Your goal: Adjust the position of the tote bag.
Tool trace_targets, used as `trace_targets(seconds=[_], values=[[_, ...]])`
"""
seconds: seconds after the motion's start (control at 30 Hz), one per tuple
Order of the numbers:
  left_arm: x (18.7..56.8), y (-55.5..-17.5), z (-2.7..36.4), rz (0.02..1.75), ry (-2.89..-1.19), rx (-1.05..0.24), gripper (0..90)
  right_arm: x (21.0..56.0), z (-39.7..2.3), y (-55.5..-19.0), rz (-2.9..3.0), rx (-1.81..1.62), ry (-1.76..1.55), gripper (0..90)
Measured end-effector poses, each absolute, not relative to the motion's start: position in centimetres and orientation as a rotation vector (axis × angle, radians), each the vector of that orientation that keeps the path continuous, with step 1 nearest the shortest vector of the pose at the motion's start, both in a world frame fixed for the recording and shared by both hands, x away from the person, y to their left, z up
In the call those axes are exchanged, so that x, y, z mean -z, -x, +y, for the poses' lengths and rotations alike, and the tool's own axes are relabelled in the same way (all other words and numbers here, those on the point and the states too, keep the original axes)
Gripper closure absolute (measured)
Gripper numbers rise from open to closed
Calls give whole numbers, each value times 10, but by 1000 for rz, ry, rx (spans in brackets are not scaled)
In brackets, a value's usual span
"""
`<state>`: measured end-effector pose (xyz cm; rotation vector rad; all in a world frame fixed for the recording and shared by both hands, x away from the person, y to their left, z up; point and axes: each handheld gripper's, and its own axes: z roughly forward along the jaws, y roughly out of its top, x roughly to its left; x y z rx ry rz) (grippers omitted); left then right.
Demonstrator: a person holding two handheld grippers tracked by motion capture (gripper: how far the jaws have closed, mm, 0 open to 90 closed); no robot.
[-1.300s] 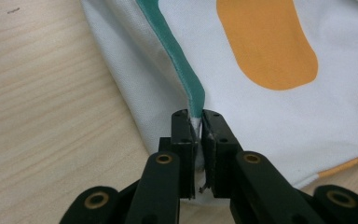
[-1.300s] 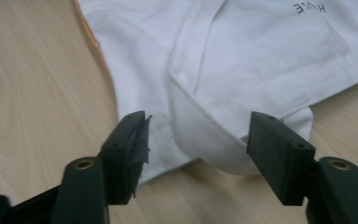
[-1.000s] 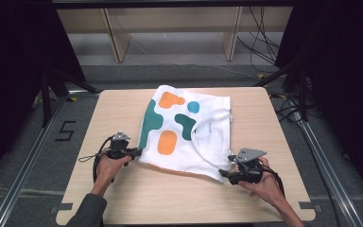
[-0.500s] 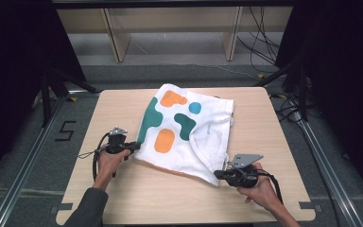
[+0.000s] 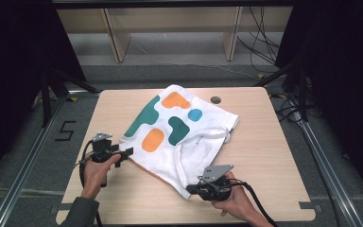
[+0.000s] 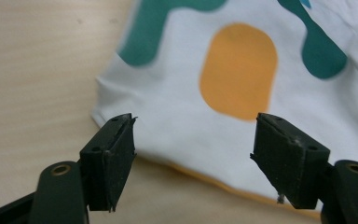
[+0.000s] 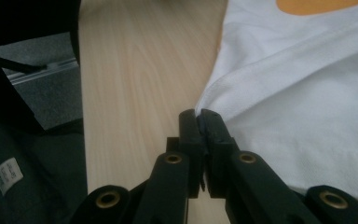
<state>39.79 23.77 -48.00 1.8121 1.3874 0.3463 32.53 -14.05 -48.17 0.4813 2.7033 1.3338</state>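
Right gripper [image 5: 191, 189]: near table edge, in the person's right hand. Jaws pressed together on a corner of the shirt [image 5: 179, 130]; in the right gripper view [image 7: 200, 119] the white hem runs straight into the pinch, cloth spreading away to the right of the fingers [image 7: 189, 135], bare wood to their left.

Left gripper [image 5: 128, 152]: near left part of the table, in the left hand. Jaws have just been opening and stand wide apart. In the left gripper view [image 6: 193, 140] the shirt's edge lies between and just beyond the fingers [image 6: 112, 154], low on the table, with neither pad pressing on it. An orange patch [image 6: 239, 77] sits just past the gap; a green patch [image 6: 149, 32] lies farther left.

Shirt: white, with green, orange and blue patches. Lies crumpled, running diagonally from the near right corner, at the right gripper, towards the far middle of the table [image 5: 264, 123]. Its left edge lies just beside the left gripper's tips. A white collar loop shows on the right side.

Table: light wood; a small dark hole [image 5: 215, 100] near the far edge, just beyond the shirt.

Beyond: wooden shelf legs [image 5: 113, 33] and cables [image 5: 260, 42] on the grey floor.
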Motion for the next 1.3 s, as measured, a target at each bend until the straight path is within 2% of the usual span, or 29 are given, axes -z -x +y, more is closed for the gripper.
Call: trace_targets(seconds=[0.27, 0.37, 0.4, 0.43, 0.47, 0.5, 0.53, 0.57, 0.63, 0.73, 0.77, 0.8, 0.87, 0.9, 0.93, 1.03, 1.07, 1.3], values=[[497, -381, 231, 1408, -1875, -228, 234, 484, -97, -315, 2769, -1354, -383, 883], [501, -382, 227, 1436, -1823, -196, 235, 486, -93, -313, 2780, -1339, -350, 858], [501, -382, 225, 1433, -1829, -187, 235, 485, -93, -312, 2784, -1343, -350, 790], [501, -382, 225, 1433, -1829, -187, 235, 484, -95, -311, 2788, -1342, -390, 753], [501, -383, 223, 1428, -1826, -189, 235, 484, -95, -311, 2788, -1342, -390, 753], [501, -383, 222, 1426, -1834, -190, 235, 482, -96, -312, 2781, -1345, -371, 695], [501, -384, 221, 1427, -1859, -188, 231, 474, -105, -313, 2751, -1333, -427, 595], [502, -384, 220, 1431, -1857, -185, 231, 474, -105, -313, 2751, -1333, -427, 595], [505, -387, 219, 1441, -1864, -180, 217, 460, -126, -324, 2659, -1361, -492, 525], [508, -391, 219, 1473, -1813, -159, 212, 449, -145, -336, 2593, -1366, -563, 518], [508, -392, 219, 1477, -1792, -169, 249, 442, -164, -352, 2518, -1299, -630, 486], [508, -393, 219, 1486, -1776, -181, 249, 442, -164, -352, 2518, -1299, -630, 486], [508, -395, 221, 1490, -1772, -179, 264, 443, -194, -378, 2456, -1218, -794, 469], [508, -395, 221, 1490, -1772, -179, 278, 443, -194, -378, 2456, -1218, -794, 469], [509, -396, 222, 1495, -1772, -191, 288, 448, -212, -395, 2395, -1139, -883, 464], [509, -397, 223, 1490, -1796, -190, 293, 453, -228, -409, 2362, -1128, -990, 467], [508, -397, 222, 1488, -1793, -195, 296, 457, -244, -424, 2329, -1051, -1034, 464], [508, -397, 221, 1483, -1789, -214, 295, 468, -254, -447, 2323, -1058, -1097, 443]])
